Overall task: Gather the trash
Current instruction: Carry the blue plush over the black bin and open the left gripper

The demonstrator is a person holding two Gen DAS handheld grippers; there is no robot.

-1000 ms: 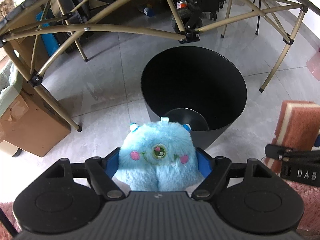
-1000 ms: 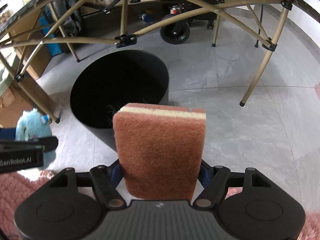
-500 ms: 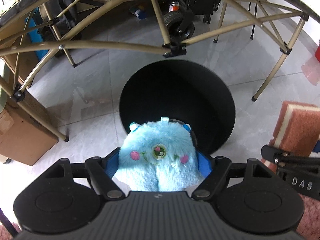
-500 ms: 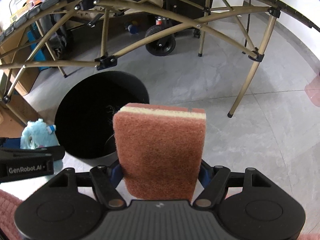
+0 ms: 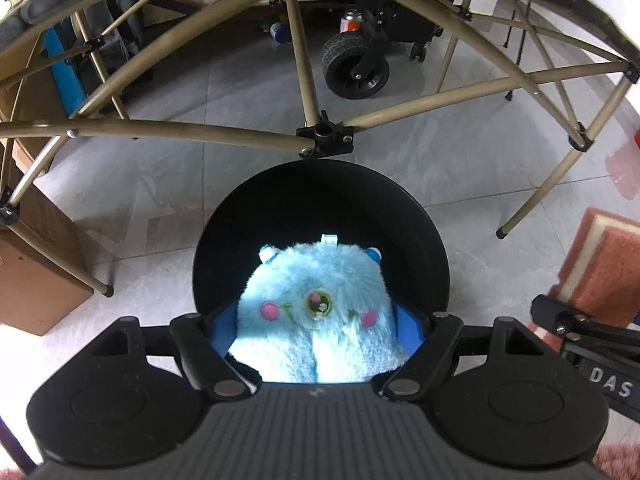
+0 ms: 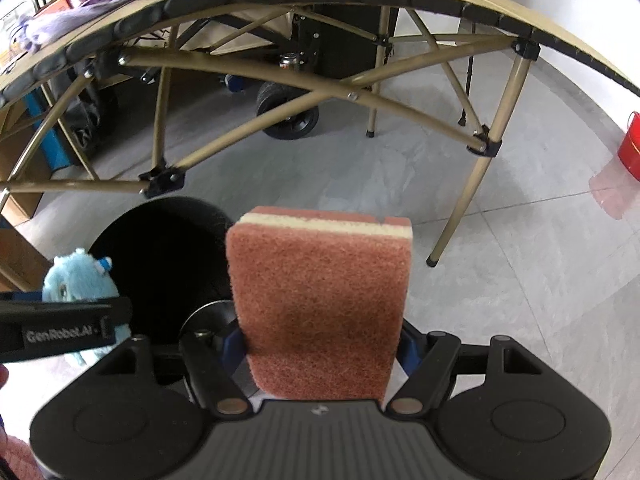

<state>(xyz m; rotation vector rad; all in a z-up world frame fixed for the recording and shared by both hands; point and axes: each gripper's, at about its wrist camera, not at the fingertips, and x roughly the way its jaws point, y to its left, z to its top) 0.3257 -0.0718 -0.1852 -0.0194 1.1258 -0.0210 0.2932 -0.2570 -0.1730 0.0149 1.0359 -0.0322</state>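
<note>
- Two grippers in view, each loaded with one item, both held over a grey tiled floor [image 5: 240, 92] in front of a folding table.
- Left gripper [image 5: 318, 332]: jaws closed against the sides of a blue plush toy [image 5: 320, 316], blue pads pressing its fur. Toy is upright, face toward the camera: pink cheeks, one round green eye, small ear nubs and a white tag loop on top.
- Black trash bin [image 5: 320, 200] lies directly ahead of and below the toy; the toy's head overlaps the bin's open mouth in the left wrist view. Bin interior is dark; contents cannot be made out.
- Right gripper [image 6: 322, 344]: jaws clamped on a reddish-brown scouring sponge [image 6: 320, 300], held on end, with a pale yellow foam layer showing along its top edge.
- From the right wrist view, the bin [image 6: 160, 260] sits to the left of the sponge, partly behind it; the sponge is beside the opening, not over it.
- The plush toy [image 6: 76, 280] and the left gripper's black finger marked "GenRobot.AI" appear at left in that view.
- Table frame [image 5: 200, 136] of tan tubes with black joints arches above the bin; one joint hangs near the bin's far rim.
- Cardboard box [image 5: 36, 280] stands on the floor left of the bin.
- Black rubber wheel [image 5: 356, 66] sits beyond the frame.
- Red bucket [image 6: 630, 148] is at the far right edge.
</note>
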